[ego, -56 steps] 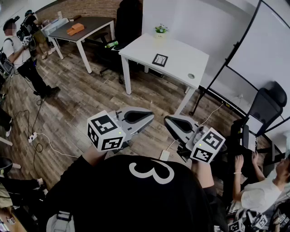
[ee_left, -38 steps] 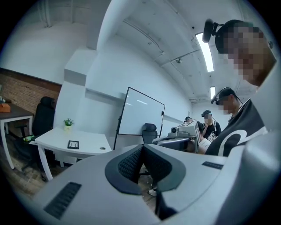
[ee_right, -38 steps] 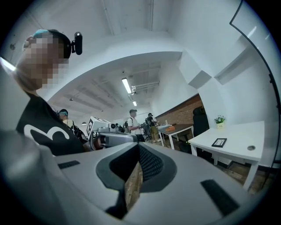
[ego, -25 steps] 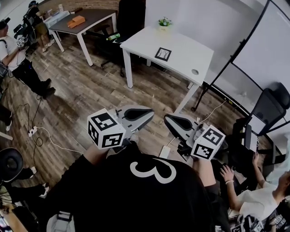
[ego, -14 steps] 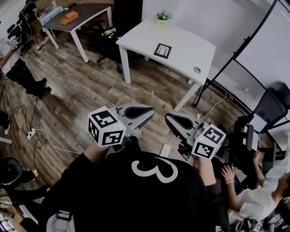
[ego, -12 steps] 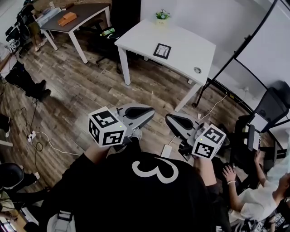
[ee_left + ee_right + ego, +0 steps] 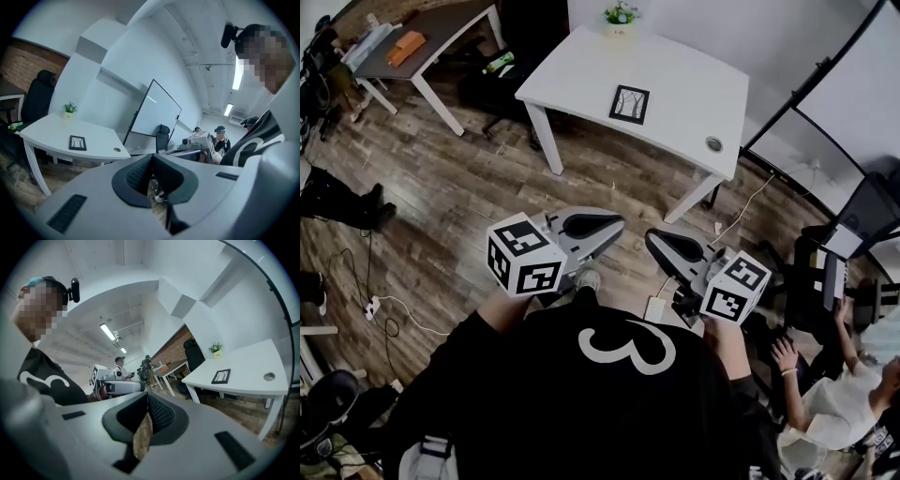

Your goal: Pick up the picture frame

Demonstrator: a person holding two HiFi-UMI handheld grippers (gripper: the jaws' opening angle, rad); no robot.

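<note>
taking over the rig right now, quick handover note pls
Grippers: left tongs and right tongs are both shut and empty, held side by side over the wooden floor, short of the table.
Things: the picture frame lies flat on the white table ahead, untouched. A small potted plant stands at the table's far edge.
Done: nothing gripped yet.
Left: reach the table, open the tongs, grip the frame, lift it.
</note>
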